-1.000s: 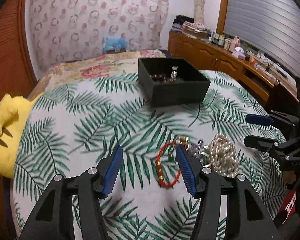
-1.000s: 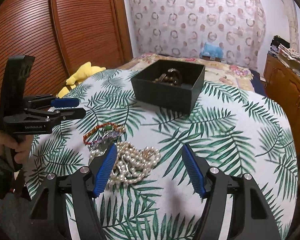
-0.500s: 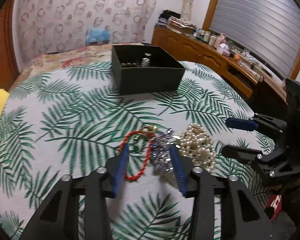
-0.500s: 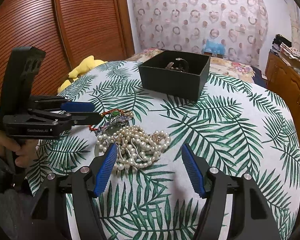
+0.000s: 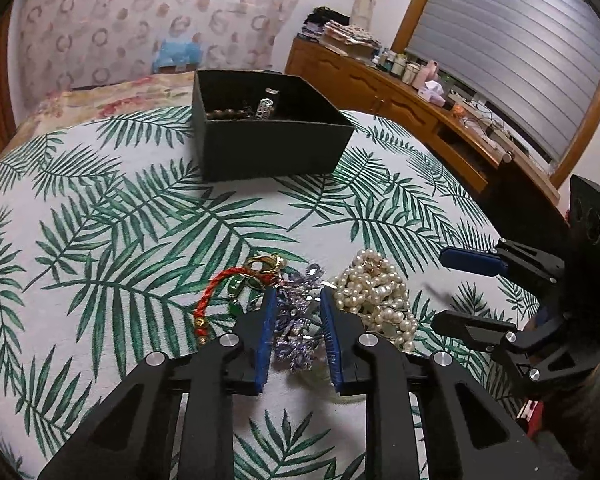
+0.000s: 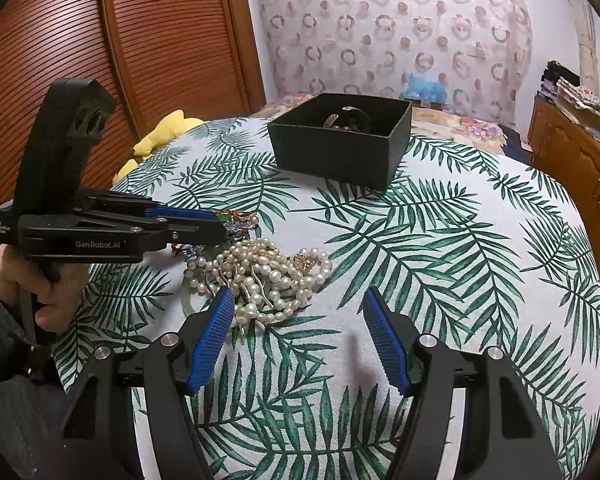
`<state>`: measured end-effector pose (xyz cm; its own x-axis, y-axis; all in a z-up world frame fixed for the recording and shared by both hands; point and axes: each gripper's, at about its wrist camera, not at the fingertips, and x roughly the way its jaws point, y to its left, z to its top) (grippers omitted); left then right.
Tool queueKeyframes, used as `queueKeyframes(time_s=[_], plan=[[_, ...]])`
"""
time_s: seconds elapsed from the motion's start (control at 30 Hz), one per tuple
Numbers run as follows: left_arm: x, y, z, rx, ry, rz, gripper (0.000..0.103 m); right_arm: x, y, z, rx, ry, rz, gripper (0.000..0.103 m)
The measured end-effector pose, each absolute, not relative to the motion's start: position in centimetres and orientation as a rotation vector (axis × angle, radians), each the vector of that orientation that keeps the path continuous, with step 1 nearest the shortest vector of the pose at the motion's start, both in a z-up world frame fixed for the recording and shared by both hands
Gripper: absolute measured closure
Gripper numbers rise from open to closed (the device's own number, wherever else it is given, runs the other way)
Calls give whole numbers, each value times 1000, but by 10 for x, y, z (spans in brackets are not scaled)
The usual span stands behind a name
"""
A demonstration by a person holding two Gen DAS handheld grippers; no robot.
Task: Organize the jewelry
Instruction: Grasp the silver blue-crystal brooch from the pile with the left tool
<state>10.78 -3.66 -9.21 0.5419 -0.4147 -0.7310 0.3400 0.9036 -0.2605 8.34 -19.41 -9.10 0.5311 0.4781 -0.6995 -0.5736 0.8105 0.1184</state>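
Here the left gripper [image 5: 298, 312] is low over the palm-leaf cloth [image 5: 140, 240], its blue fingers [image 5: 266, 332] narrow and closing with a silvery-purple sparkly piece [image 5: 296, 320] lying between them; whether the pads already press on it cannot be told. Just left of those fingers lies a red cord bracelet [image 5: 208, 300] with green stones and a gold ring, and just right of them sits the heap of pearl strands [image 5: 376, 292].

The right gripper [image 6: 300, 332] hovers with its fingers [image 6: 212, 332] wide and nothing between them; the pearl strands [image 6: 256, 272] lie at the tip of its left finger, mostly to the far left of the gap. In the right wrist view a hand [image 6: 32, 280] holds the left gripper's handle at the left edge.

Farther off on the cloth stands a black open box [image 5: 268, 136] with beads and a few other pieces inside. Beyond it hangs a curtain with ring patterns [image 6: 380, 32]. A slatted wooden wardrobe door [image 6: 100, 60] stands at the left, a yellow plush toy [image 6: 160, 136] beside it, and a wooden sideboard [image 5: 420, 108] with bottles runs under a shuttered window [image 5: 520, 52] at the right.
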Motion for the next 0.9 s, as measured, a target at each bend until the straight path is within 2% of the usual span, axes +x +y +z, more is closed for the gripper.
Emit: queueKeyframes(time_s=[0.4, 0.9], plan=[[114, -38, -98, -66, 915, -436, 83, 83, -194, -94, -126, 808, 642, 34], [99, -28, -65, 47, 760, -274, 83, 84, -193, -94, -128, 810, 641, 34]])
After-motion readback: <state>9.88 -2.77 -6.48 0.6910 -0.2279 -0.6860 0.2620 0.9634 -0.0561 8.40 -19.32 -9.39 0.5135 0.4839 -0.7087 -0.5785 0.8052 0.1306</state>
